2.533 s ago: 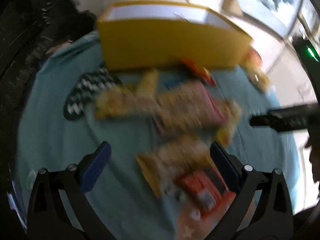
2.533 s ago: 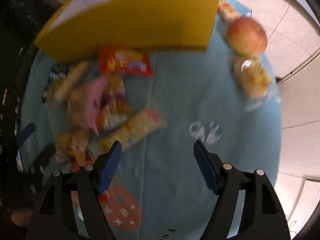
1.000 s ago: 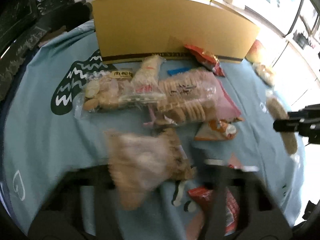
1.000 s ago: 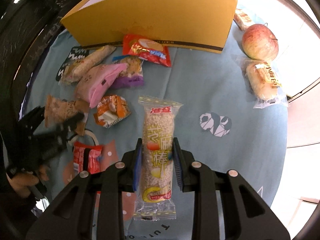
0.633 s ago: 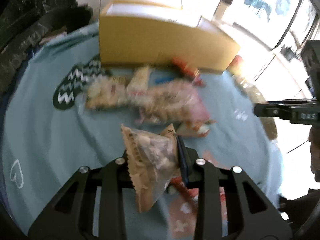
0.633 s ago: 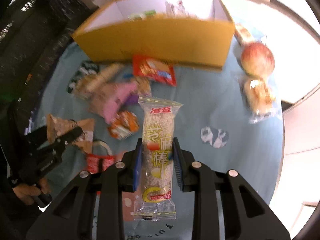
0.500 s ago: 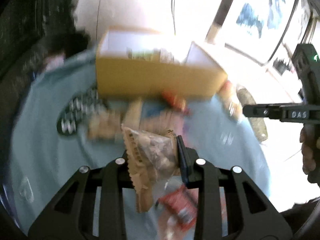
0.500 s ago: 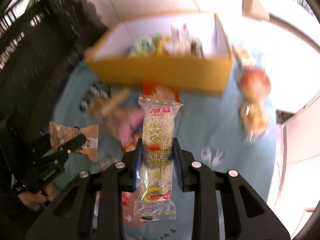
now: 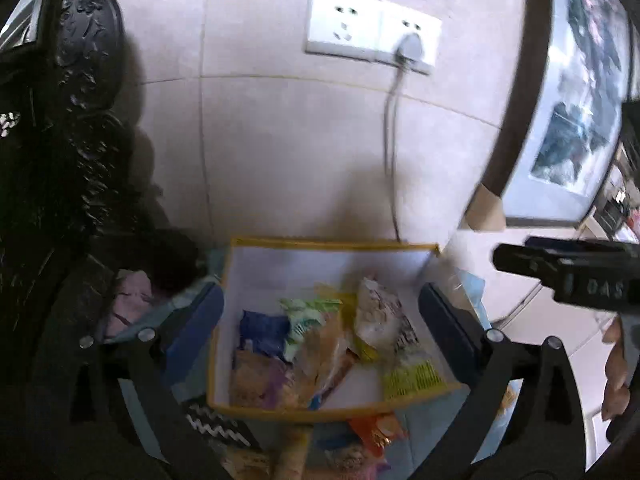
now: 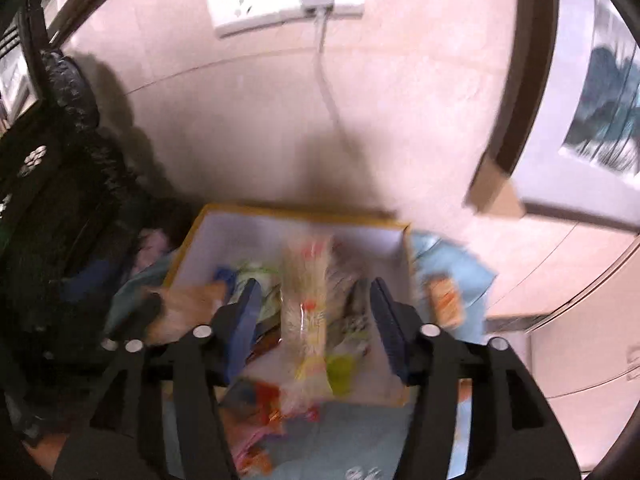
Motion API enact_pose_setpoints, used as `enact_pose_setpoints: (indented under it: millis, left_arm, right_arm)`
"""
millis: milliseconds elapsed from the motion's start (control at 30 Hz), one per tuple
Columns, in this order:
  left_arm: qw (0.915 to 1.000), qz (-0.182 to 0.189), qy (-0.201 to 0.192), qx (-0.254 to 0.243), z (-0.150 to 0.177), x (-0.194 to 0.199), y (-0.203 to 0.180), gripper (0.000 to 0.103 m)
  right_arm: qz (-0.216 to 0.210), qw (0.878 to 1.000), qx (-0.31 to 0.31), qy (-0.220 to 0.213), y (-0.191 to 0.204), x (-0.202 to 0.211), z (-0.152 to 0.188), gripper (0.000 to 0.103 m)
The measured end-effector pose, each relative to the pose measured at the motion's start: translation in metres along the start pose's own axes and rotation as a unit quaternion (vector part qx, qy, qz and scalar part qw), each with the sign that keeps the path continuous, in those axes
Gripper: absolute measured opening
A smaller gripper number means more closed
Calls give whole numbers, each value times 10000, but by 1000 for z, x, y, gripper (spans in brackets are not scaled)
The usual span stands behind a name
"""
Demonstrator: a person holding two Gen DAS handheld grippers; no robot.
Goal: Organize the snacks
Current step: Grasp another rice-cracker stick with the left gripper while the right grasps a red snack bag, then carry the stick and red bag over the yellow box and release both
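Above the yellow box, both the left gripper and right gripper had just been opened; the rice bar was released between parted jaws, the left emptied.

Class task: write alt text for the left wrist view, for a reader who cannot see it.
The left gripper, jaws wide open with nothing between them, hangs over a yellow box holding snack packets. Behind it, a tiled wall with a plugged-in socket.
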State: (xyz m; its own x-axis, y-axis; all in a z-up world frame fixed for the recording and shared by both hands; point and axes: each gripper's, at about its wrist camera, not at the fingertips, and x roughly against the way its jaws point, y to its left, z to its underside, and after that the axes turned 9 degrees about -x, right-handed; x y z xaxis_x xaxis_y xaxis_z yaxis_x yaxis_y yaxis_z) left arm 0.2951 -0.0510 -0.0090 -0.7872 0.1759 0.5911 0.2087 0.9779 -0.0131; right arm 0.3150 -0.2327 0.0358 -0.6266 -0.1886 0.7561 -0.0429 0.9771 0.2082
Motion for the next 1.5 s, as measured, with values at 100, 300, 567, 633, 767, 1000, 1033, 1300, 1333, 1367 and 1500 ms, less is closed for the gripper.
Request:
enact_pose_setpoints:
  millis: [100, 300, 567, 633, 767, 1000, 1033, 1300, 1333, 1367, 1500]
  left_arm:
    - [10000, -8, -51, 23, 12, 12, 11, 100]
    - [9988, 14, 494, 29, 94, 17, 21, 100]
    - [9868, -271, 1478, -605, 199, -1, 11, 100]
    - [9880, -208, 1470, -432, 208, 3, 18, 100]
    - [9901, -285, 1330, -335, 217, 12, 25, 100]
    - [9881, -431, 1386, -517, 195, -21, 15, 100]
    - [9864, -449, 1439, -653, 195, -28, 10, 100]
    - [9749, -20, 1854, -1231, 207, -59, -16, 32]
    - [9743, 120, 1901, -1200, 208, -59, -16, 29]
    - [9758, 235, 1866, -1118, 210, -54, -14, 29]
    - [9790, 455, 1752, -939, 215, -40, -10, 29]
  right_arm:
    - [-47, 9999, -47, 98, -9, -1, 14, 58]
    - [44, 9958, -95, 915, -19, -27, 91, 58]
    - [-123, 9796, -426, 1961, -15, -62, 211, 58]
    - [-297, 9756, -249, 2162, -5, -61, 230, 58]
    - [-478, 9634, 828, 2503, 37, -53, 280, 58]
    - [-225, 9499, 1903, 2470, 94, -59, 330, 62]
    - [-184, 9489, 2052, 2389, 100, -59, 333, 63]
    - [-150, 9331, 2470, 2609, 111, -67, 359, 37]
    - [-113, 9390, 2265, 2586, 100, -67, 352, 37]
    - [-144, 9441, 2050, 2577, 93, -67, 346, 36]
    - [-364, 9566, 1444, 2505, 71, -59, 327, 24]
